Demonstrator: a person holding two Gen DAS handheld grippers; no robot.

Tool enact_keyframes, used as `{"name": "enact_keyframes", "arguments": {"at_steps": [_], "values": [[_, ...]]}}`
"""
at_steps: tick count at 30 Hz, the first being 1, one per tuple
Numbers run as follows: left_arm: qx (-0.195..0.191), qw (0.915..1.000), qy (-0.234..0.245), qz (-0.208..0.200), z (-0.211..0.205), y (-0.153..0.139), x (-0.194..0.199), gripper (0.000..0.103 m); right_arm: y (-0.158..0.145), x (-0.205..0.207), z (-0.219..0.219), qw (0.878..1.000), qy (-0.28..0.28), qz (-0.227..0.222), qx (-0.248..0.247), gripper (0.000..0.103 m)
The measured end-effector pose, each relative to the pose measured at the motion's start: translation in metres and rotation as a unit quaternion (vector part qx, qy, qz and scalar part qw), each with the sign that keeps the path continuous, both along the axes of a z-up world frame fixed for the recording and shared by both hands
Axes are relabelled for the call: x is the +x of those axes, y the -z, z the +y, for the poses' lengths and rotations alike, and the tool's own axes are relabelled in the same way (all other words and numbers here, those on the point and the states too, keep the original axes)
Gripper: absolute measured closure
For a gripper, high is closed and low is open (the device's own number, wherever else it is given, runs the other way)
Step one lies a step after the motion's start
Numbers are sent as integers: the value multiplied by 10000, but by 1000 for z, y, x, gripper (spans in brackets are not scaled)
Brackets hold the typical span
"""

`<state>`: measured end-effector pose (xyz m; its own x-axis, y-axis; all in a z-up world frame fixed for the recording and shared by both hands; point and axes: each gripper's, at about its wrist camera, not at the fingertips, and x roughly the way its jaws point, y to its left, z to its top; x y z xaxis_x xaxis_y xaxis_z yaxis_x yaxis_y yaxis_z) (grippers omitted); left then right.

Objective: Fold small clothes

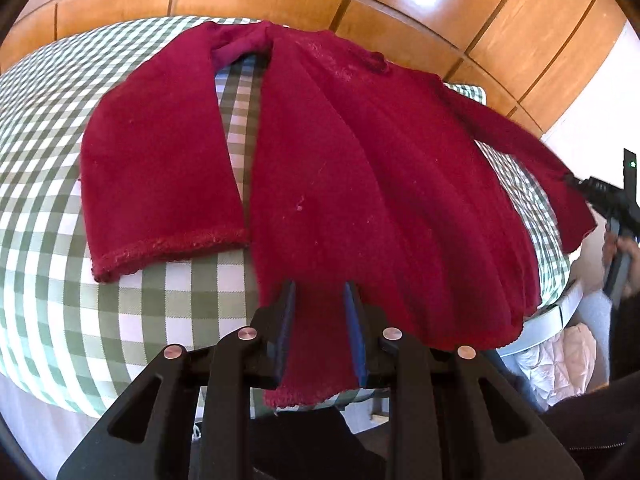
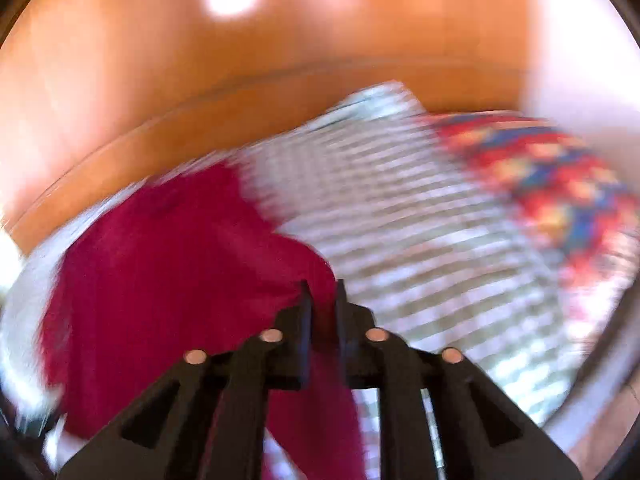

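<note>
Crimson knit long-sleeved sweater (image 1: 360, 160) spreads mid-frame, hem pinched by left gripper (image 1: 320, 300), sleeve by right gripper (image 2: 322, 300); next, probably fold the sleeve inward.

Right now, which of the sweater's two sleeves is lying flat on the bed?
The left-view sleeve, spread flat on the checked bed; the other sleeve is stretched out, pinched by the right gripper.

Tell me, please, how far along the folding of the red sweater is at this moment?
Early. Done: the red sweater is spread on the checked cloth, its left sleeve lying alongside the body. In hand: the left gripper pinches the bottom hem, and the right gripper clamps the other sleeve's end, lifted off the cloth; that view is blurred. Left: no fold is visible yet, so all the folding remains.
</note>
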<state>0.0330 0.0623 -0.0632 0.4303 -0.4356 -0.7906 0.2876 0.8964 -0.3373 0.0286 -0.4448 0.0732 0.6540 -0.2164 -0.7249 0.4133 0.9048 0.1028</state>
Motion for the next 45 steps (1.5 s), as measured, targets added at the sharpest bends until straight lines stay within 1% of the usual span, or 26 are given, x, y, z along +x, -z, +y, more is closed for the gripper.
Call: {"name": "enact_keyframes", "arguments": {"at_steps": [1, 3, 5, 7, 9, 11, 13, 14, 15, 16, 17, 18, 19, 20, 22, 25, 27, 29, 31, 33, 37, 39, 41, 42, 44, 45], "values": [[29, 10000, 23, -16, -1, 0, -1, 79, -3, -3, -13, 9997, 191, -87, -97, 2], [31, 10000, 49, -30, -1, 0, -3, 79, -7, -17, -30, 9991, 97, -405, 5, 3], [-36, 10000, 27, -14, 1, 1, -3, 82, -1, -26, -28, 9994, -85, -182, 289, 3], [-69, 10000, 8, 2, 2, 0, -1, 99, 23, -37, -9, 9956, -628, 120, 678, 4], [-104, 9999, -8, 2, 3, -1, -1, 103, 49, -43, 19, 9874, -1087, 447, 1056, 5], [-172, 9999, 4, -13, 4, -4, -1, 103, 76, -52, 46, 9807, -1369, 691, 1216, 12], [-219, 9997, 36, -93, 4, -10, -2, 103, 104, -51, 71, 9721, -1630, 995, 1363, 33], [-235, 9996, 50, -141, 4, -14, -3, 103, 117, -50, 83, 9688, -1690, 1160, 1391, 34], [-250, 9995, 56, -198, 5, -17, -5, 103, 122, -50, 97, 9728, -1651, 1251, 1037, 36], [-271, 9994, 46, -232, 7, -20, -6, 103, 123, -49, 104, 9746, -1678, 1262, 782, 48], [-281, 9993, 27, -245, 9, -22, -7, 103, 121, -49, 109, 9741, -1727, 1283, 696, 61], [-298, 9992, -33, -257, 13, -25, -8, 103, 117, -49, 107, 9730, -1755, 1277, 784, 95], [-352, 9990, -88, -252, 20, -27, -8, 103, 109, -50, 100, 9715, -1758, 1235, 1006, 96], [-449, 9986, -119, -260, 27, -31, -9, 103, 98, -54, 94, 9720, -1780, 1104, 1068, 96], [-538, 9978, -260, -291, 42, -38, -11, 103, 74, -64, 91, 9728, -1921, 881, 948, 96], [-558, 9974, -429, -167, 56, -33, -11, 103, 61, -78, 85, 9719, -1942, 748, 1099, 96], [-699, 9970, -345, -7, 55, -26, -14, 103, 75, -79, 87, 9734, -1845, 935, 985, 96], [-665, 9974, -281, 80, 51, -21, -16, 103, 86, -69, 88, 9735, -1771, 1143, 892, 96], [-490, 9984, -188, 218, 42, -12, -16, 103, 100, -67, 90, 9737, -1719, 1271, 789, 95], [-402, 9985, -99, 369, 33, -1, -13, 103, 107, -63, 88, 9744, -1626, 1277, 882, 95], [-625, 9965, -25, 550, 26, 8, -8, 103, 110, -63, 85, 9747, -1584, 1250, 966, 95], [-711, 9960, 29, 542, 24, 7, -7, 103, 109, -63, 85, 9750, -1586, 1236, 946, 95], [-778, 9951, 78, 602, 22, 10, -5, 86, 108, -62, 85, 9752, -1586, 1228, 939, 95], [-793, 9947, 85, 645, 19, 13, -3, 83, 108, -62, 85, 9750, -1582, 1232, 954, 95], [-724, 9952, 76, 652, 16, 19, -3, 83, 109, -60, 84, 9749, -1571, 1245, 974, 95], [-704, 9955, 101, 626, 13, 19, -2, 88, 110, -58, 83, 9749, -1566, 1241, 984, 95]]}}
